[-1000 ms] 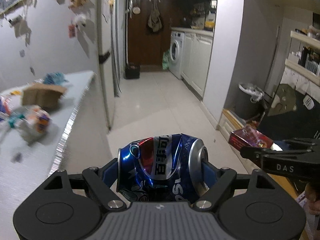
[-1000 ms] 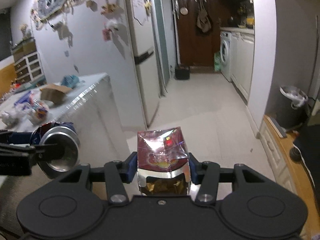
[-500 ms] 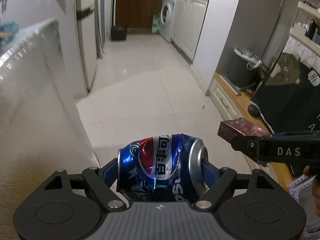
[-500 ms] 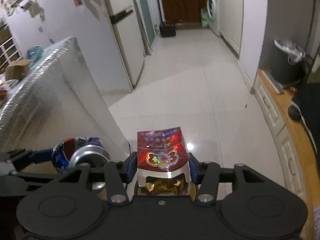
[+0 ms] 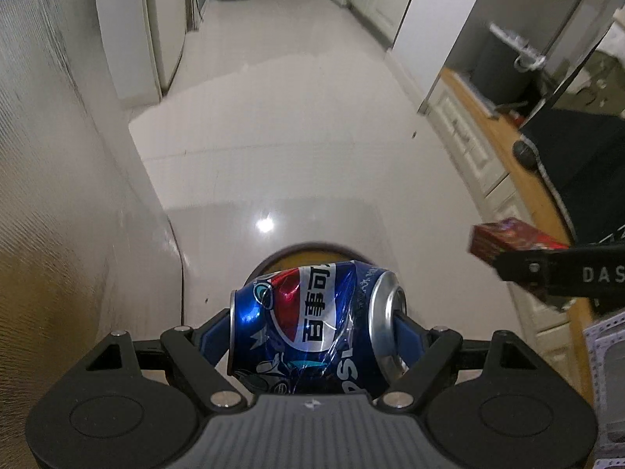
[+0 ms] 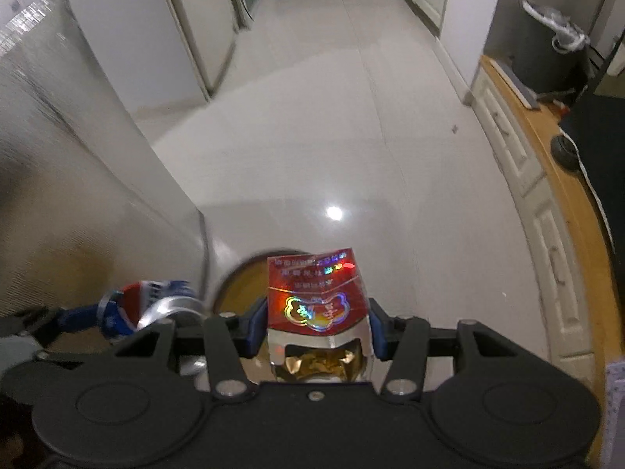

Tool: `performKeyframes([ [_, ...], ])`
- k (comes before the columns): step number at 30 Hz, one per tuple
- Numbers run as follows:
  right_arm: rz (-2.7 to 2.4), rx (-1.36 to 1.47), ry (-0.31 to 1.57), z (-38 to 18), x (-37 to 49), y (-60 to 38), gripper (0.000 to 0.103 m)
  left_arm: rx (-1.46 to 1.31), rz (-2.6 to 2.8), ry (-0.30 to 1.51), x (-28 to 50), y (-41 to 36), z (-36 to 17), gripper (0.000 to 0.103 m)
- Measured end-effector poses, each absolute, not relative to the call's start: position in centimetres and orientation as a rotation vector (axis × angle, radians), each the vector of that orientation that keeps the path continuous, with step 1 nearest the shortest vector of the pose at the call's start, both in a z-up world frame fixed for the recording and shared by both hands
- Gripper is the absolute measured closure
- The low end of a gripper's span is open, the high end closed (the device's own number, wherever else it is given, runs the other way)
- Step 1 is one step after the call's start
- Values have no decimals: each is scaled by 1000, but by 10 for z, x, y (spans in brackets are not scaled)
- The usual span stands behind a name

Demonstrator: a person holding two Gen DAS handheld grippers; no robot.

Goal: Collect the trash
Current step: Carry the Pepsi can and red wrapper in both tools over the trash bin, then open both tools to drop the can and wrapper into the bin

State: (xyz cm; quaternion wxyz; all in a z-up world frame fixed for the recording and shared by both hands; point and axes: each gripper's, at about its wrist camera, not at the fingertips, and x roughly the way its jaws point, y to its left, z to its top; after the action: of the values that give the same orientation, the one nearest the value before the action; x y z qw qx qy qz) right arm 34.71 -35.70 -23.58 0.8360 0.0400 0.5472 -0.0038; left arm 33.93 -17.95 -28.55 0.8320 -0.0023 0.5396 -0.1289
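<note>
My left gripper [image 5: 317,322] is shut on a dented blue Pepsi can [image 5: 312,328] lying crosswise, its pads pressing both ends. My right gripper [image 6: 317,322] is shut on an open red cigarette box [image 6: 316,297] with gold foil showing inside. Both point steeply down over the round rim of a bin [image 5: 312,248] on the floor, mostly hidden behind the can; the same bin [image 6: 242,277] shows to the left of the box in the right wrist view. The can [image 6: 148,305] appears at lower left there, and the red box [image 5: 508,242] at right in the left wrist view.
A silver foil-covered table side [image 5: 50,195] rises on the left. White tiled floor [image 5: 293,117] stretches ahead to a fridge [image 5: 164,19] and white cabinets. On the right runs a wooden-topped low cabinet [image 6: 547,195] with a lined dark bin [image 6: 547,39] beyond it.
Both grippers have dropped and tipped downward with the can and the red box held. The tabletop has left the view; the floor and a round bin rim now show below them.
</note>
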Motion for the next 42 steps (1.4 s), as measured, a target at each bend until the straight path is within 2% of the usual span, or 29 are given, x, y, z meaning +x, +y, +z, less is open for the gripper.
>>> performKeyframes([
  [12,-14,57,1292,-316,374,-362,50,11,-295,1254,368,-184,-368,19],
  [23,-12,85,1374,-372,404,-344,50,163,-367,1320,380,-213,-438,19],
  [30,8,46,1413,-395,424,-324,49,203,-431,1371,388,-225,-462,19],
  [42,0,110,1453,-412,446,-317,49,267,-438,1327,383,-231,-466,19],
])
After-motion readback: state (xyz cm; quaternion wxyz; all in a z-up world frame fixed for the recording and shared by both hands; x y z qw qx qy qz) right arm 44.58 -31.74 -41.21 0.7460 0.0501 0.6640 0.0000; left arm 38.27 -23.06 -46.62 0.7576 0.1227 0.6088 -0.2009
